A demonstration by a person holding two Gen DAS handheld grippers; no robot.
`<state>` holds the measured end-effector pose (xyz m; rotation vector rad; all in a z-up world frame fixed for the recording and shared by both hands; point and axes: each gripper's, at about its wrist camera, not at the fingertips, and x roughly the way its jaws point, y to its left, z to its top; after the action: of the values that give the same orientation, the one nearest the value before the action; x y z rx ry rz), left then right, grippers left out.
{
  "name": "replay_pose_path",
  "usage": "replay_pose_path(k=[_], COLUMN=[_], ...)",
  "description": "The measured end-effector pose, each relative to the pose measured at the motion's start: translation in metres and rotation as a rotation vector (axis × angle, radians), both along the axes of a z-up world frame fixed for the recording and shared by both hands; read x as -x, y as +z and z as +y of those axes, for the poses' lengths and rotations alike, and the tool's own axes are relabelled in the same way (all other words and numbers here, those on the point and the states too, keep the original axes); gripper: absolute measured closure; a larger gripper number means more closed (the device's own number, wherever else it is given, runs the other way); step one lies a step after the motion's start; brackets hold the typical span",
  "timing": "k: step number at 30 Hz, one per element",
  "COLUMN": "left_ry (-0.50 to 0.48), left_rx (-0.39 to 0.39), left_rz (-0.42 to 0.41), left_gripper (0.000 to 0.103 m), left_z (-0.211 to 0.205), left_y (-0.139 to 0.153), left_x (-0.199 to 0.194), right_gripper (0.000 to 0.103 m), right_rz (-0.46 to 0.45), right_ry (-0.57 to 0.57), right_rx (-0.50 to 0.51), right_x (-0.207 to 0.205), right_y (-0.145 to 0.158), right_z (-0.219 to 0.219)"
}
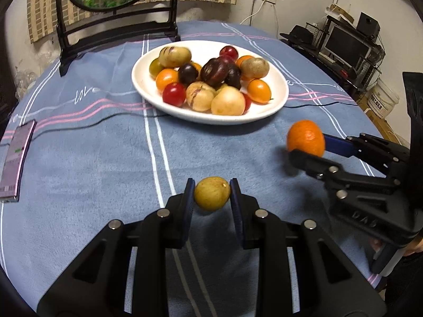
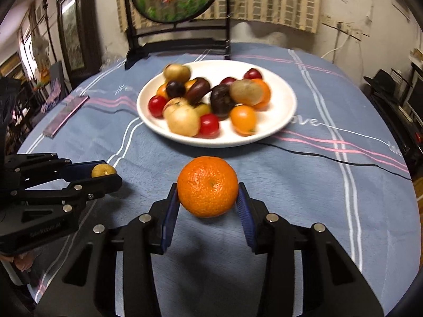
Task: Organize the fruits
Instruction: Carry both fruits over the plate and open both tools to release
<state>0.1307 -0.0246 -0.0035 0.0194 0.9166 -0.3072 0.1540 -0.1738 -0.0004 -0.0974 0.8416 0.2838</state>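
Holding one fruit apiece, both grippers are seen above the cloth-covered counter [image 1: 79, 163], short of the white plate [image 1: 280, 89] where the other fruits are heaped. The left gripper [image 1: 212, 192] is clamped on a small yellow-green fruit [image 1: 212, 193], its pads pressed against the fruit's two sides. The right gripper [image 2: 208, 198] is clamped on a mandarin [image 2: 208, 186], which is taken across its widest part between the blue pads; no gap is visible on either side, though the view is slightly blurred.

The mandarin is judged to be light, with a soft, dimpled peel that gives under pressure, so a moderate squeeze across the middle is thought best; too hard a grip could bruise it. The small fruit is judged smoother and firmer, and liable to slip out if held off-centre, so a hold across its middle is preferred. The plate is already crowded, and round fruits set on the heap could roll; a bare patch near the rim is judged safer for setting down.
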Motion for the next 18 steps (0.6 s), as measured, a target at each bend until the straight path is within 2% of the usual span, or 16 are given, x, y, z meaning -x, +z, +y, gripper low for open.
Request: replay_pose_path(k=[9, 12, 15, 18], left_ry=[-0.034, -0.030, -0.014, 0.024], left_rx=[-0.004, 0.014, 0.036, 0.006], left_rz=[-0.066, -0.103, -0.100, -0.103], left_gripper=[0.076, 0.076, 0.076, 0.076], left_z=[-0.017, -0.020, -0.021, -0.023], left_y=[0.034, 0.051, 0.060, 0.058], left_x=[-0.019, -0.035, -0.059, -0.084], right_gripper=[0.059, 0.059, 0.059, 0.059], right_rz=[-0.066, -0.103, -0.136, -0.152], right_ry=[-0.023, -0.022, -0.015, -0.020], right_rx=[-0.029, -0.032, -0.038, -0.036], right_x=[-0.002, -0.014, -0.032, -0.055], right_y=[0.026, 0.041, 0.051, 0.056], right_z=[-0.018, -0.018, -0.014, -0.011])
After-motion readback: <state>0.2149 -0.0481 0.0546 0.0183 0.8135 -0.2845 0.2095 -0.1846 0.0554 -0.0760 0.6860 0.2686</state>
